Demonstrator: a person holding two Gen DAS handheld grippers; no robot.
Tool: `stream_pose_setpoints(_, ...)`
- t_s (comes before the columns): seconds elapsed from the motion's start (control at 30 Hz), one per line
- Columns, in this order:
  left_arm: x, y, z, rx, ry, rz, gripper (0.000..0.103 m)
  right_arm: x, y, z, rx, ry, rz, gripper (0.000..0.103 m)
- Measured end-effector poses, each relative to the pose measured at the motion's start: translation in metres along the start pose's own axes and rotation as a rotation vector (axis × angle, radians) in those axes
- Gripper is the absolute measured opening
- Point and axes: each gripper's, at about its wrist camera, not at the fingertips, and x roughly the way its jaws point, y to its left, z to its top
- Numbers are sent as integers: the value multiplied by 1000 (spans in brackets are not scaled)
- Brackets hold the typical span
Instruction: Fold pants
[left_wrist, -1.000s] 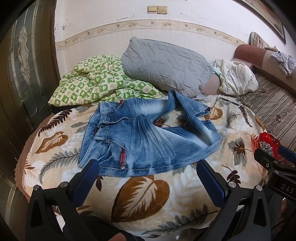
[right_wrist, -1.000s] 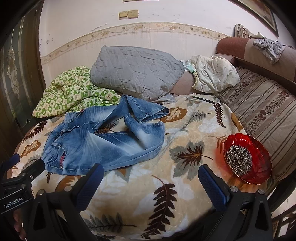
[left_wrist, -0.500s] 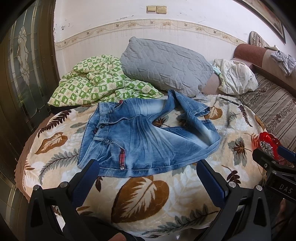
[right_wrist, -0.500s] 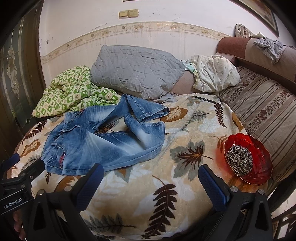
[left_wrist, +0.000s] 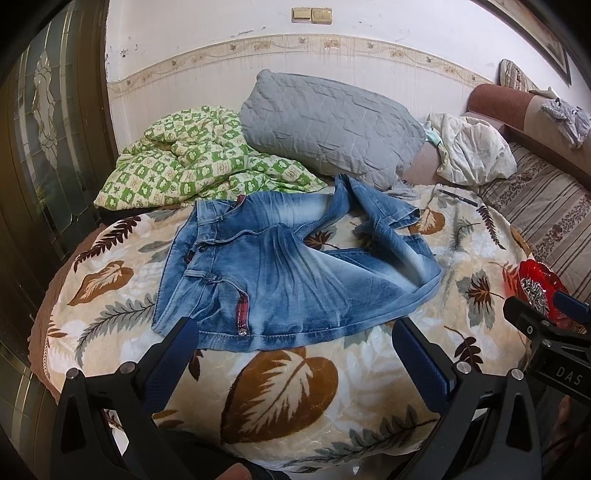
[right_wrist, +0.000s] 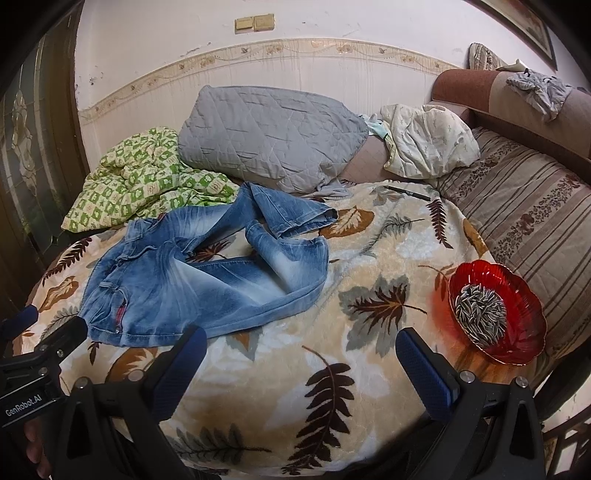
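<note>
Your right view is showing the whole red bowl (right_wrist: 496, 312) of seeds that your left view is clipping, nothing is shifting since the earlier frame, and both the left gripper (left_wrist: 295, 341) and right gripper (right_wrist: 301, 349) are hovering with fingers released, short of the jeans (left_wrist: 280, 269) lying crumpled on the leaf-print blanket (left_wrist: 280, 398) beside the grey pillow (left_wrist: 328, 122).
</note>
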Motion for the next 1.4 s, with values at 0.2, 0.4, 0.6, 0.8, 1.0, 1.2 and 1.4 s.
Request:
stream_pose_setpoints(0.2,24,0,10,216,71,62,103,13,-9,6,-24,32,126,103)
stream_pose_setpoints(0.4,56,-4,58,362,22,-102,103,43,-32,35,-77,81,218,103)
stream_pose_setpoints(0.6,114,-23,117,335,58,-208,103,72,-48,93,-140,-46,192,103)
stream_pose_setpoints(0.8,192,-50,168,127,155,-334,103,167,-81,140,72,171,363,103)
stream_pose_setpoints(1.0,282,-81,188,-14,284,-333,103,258,-99,153,232,295,345,97)
stream_pose_setpoints(1.2,345,-91,185,-129,368,-253,103,327,-119,163,373,335,338,81)
stream_pose_setpoints(1.4,380,-100,186,-253,405,-278,102,378,-119,167,462,368,385,74)
